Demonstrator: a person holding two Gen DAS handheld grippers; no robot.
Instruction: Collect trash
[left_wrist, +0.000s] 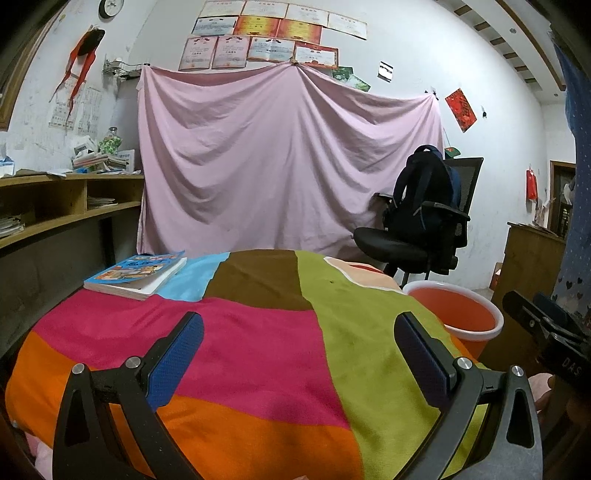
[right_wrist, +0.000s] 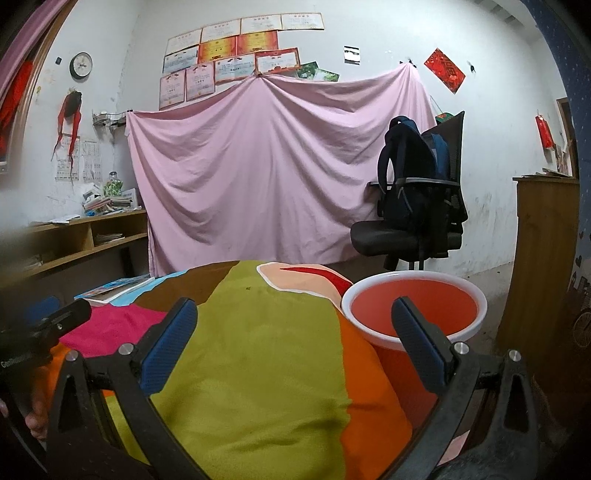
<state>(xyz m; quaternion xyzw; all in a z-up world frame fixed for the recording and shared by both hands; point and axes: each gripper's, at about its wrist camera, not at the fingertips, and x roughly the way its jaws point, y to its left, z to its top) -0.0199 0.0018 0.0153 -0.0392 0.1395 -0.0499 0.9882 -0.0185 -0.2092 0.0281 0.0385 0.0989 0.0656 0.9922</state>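
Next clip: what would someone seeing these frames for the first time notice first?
Probably the patchwork cloth in pink, orange, green and brown, covering the table under both open grippers. Next, the big pink sheet hung across the back wall, and the orange bin with a white rim at the table's right edge.

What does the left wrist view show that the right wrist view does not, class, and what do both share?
Only the left wrist view shows the whole blue-covered paperback book lying flat on the cloth, and the open left gripper from behind.

Only the right wrist view shows the full white rim of the orange plastic bucket, and the open right gripper from behind.

Both share the multicoloured patchwork cloth, the hanging pink sheet, and the black office chair carrying a dark backpack.
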